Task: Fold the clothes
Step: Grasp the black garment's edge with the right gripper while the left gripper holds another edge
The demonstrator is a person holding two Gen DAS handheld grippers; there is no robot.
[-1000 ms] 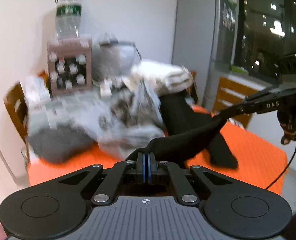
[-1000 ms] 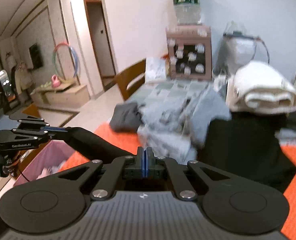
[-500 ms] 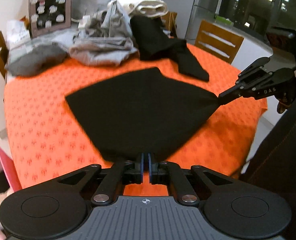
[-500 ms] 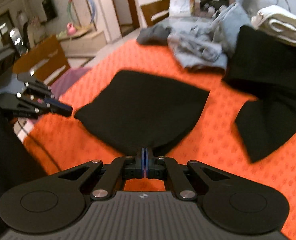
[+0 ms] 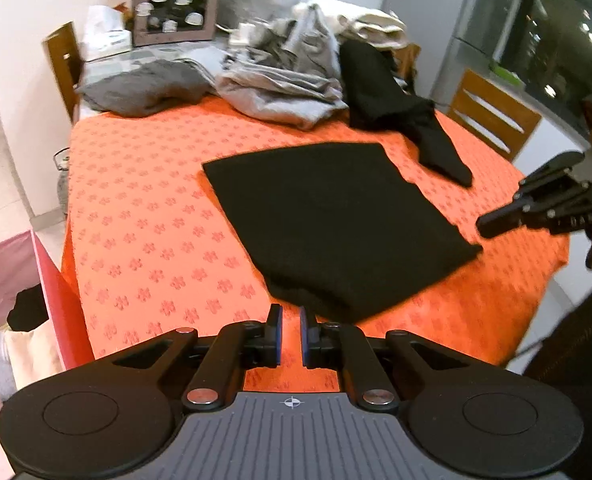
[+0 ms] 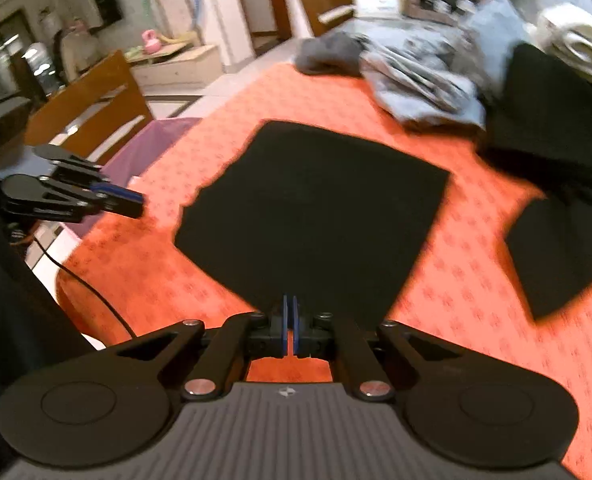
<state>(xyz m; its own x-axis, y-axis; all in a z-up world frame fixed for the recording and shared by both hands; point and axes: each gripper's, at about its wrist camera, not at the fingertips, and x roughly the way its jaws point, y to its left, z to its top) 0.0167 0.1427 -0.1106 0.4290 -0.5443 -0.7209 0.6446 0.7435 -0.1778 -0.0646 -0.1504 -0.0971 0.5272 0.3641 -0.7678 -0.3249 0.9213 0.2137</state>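
Two hand-held grippers (image 5: pixel 288 334) (image 6: pixel 289 330), one flat black cloth (image 5: pixel 336 220)

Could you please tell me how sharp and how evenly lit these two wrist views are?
Left wrist view: the black cloth reads as a flat, detail-free dark patch, the orange tablecloth print smears near the right edge, and fisheye bends the room. Right wrist view: the grey clothes pile is motion-blurred; its own claw is crisp.

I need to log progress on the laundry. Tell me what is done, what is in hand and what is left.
Done: one black garment lies flat on the orange tablecloth. In hand: nothing; the left gripper is open and clear of the cloth, and the right gripper looks barely parted at the garment's near edge. Left: the grey clothes, another black piece and a cream bundle wait unfolded behind.
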